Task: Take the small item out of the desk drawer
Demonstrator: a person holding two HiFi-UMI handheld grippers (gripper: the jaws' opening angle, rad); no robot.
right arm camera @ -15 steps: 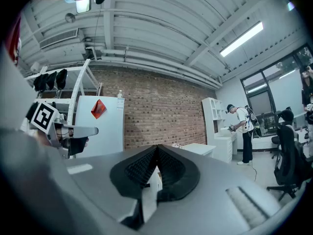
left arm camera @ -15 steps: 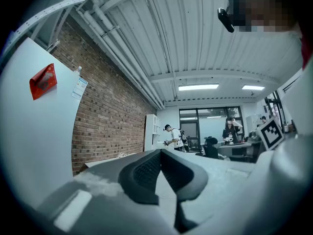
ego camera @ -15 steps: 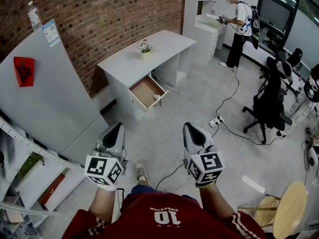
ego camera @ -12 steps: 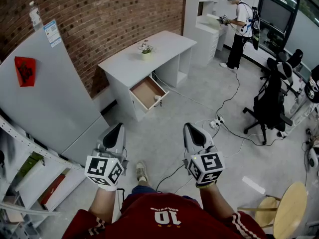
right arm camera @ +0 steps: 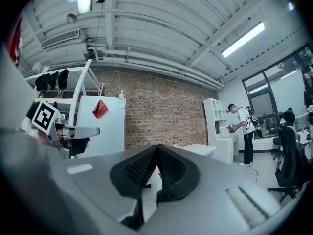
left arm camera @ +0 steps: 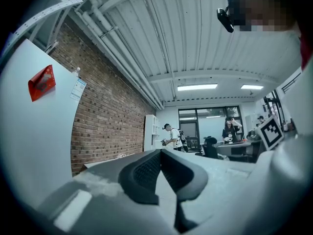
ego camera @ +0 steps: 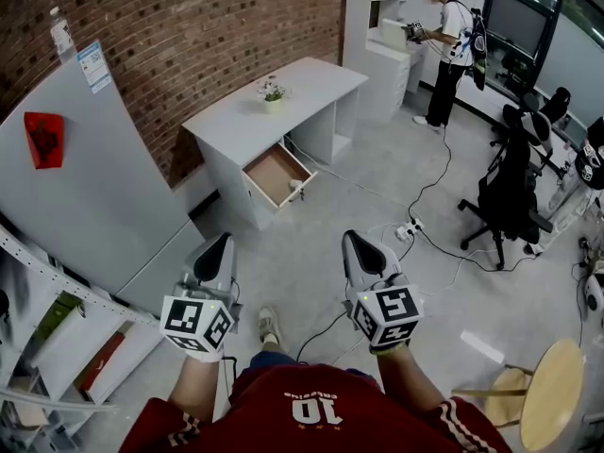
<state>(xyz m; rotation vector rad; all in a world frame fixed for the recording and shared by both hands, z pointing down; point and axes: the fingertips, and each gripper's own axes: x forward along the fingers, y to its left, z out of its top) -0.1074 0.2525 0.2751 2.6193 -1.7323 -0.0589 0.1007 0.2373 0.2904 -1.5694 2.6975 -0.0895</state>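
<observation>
A white desk point(ego camera: 302, 88) stands against the brick wall, well ahead of me across the floor. Its drawer point(ego camera: 276, 174) is pulled out and shows a brown bottom; from here I make out no item inside. Something small hangs at the drawer's front point(ego camera: 298, 191). My left gripper point(ego camera: 220, 245) and right gripper point(ego camera: 356, 242) are held side by side low in the head view, far short of the desk. Both are shut and hold nothing. The left gripper point(left arm camera: 159, 153) and the right gripper point(right arm camera: 156, 149) show pads pressed together in their own views.
A small potted plant point(ego camera: 272, 93) sits on the desk. A large white panel point(ego camera: 94, 177) and a metal shelf point(ego camera: 47, 347) stand at the left. Cables and a power strip point(ego camera: 409, 231) lie on the floor, an office chair point(ego camera: 510, 196) and a wooden stool point(ego camera: 552, 394) at the right. A person point(ego camera: 442, 45) stands far back.
The view and the right gripper shifted slightly to the left. The person at the back turned toward the counter. Both grippers stay shut.
</observation>
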